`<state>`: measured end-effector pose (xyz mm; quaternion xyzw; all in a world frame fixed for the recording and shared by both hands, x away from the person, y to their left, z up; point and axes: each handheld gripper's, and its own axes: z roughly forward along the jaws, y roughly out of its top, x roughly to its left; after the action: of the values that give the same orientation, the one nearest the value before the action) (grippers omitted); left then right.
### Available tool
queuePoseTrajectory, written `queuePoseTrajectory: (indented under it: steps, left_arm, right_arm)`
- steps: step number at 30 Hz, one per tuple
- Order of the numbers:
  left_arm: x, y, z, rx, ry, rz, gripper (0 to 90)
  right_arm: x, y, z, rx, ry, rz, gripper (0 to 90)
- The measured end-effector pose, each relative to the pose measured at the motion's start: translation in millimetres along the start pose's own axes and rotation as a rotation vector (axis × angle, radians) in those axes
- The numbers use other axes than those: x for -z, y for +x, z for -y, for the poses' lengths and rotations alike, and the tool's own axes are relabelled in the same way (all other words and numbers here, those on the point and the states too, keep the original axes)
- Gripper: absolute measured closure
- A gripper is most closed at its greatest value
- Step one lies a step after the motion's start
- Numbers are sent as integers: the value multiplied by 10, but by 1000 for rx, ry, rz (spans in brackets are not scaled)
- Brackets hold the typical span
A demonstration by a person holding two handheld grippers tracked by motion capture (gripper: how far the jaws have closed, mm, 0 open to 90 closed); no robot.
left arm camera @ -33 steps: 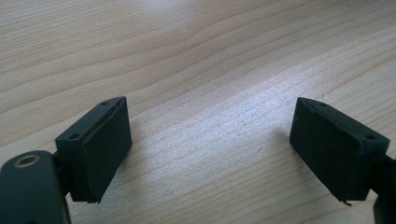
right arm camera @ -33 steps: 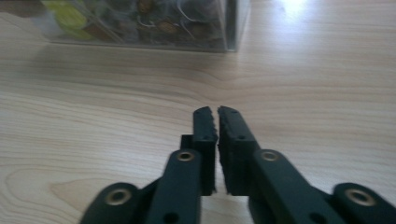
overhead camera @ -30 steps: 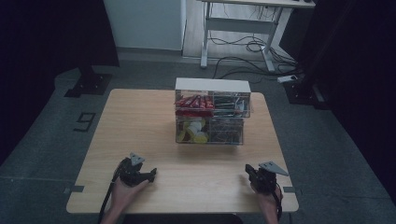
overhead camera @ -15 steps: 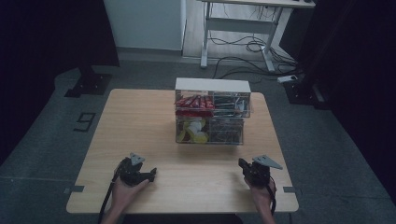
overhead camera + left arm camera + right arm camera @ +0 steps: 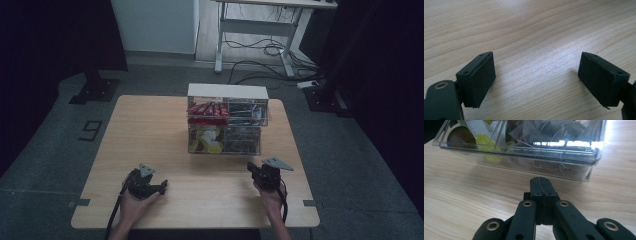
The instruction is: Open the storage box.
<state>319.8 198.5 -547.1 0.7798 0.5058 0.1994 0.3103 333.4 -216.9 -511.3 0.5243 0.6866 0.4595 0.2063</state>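
Near the clear organizer (image 5: 225, 132) on the desk (image 5: 150, 130), right gripper (image 5: 541, 182), jaws together, approaches; next, part them at a drawer. Left gripper (image 5: 536, 80) rests, jaws apart.

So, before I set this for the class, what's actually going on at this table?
A person sits at a wooden table with a gripper in each hand. The right gripper is shut with nothing in it and points at the clear plastic organizer, close to its lower front wall but not touching. The left gripper is open, low over bare wood. The organizer holds red packets, yellow pieces and tea bags; nothing has been picked up.
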Motion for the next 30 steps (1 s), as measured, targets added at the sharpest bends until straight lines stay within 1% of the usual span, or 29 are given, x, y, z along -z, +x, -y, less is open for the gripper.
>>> queuePoseTrajectory:
  steps: [5, 8, 14, 22, 30]
  left_arm:
    - [0, 0, 0, 0, 0, 0, 145]
    - [0, 0, 0, 0, 0, 0, 145]
    - [0, 0, 0, 0, 0, 0, 145]
    - [0, 0, 0, 0, 0, 0, 145]
    - [0, 0, 0, 0, 0, 0, 146]
  right_arm:
    - [-73, 33, -19, 6, 4, -4, 891]
    - [-114, 43, -36, -4, 2, -5, 891]
    - [-202, 66, -54, -1, 9, -9, 891]
    - [-210, 95, -121, 6, -9, -14, 891]
    - [-240, 55, -138, 9, -22, 3, 891]
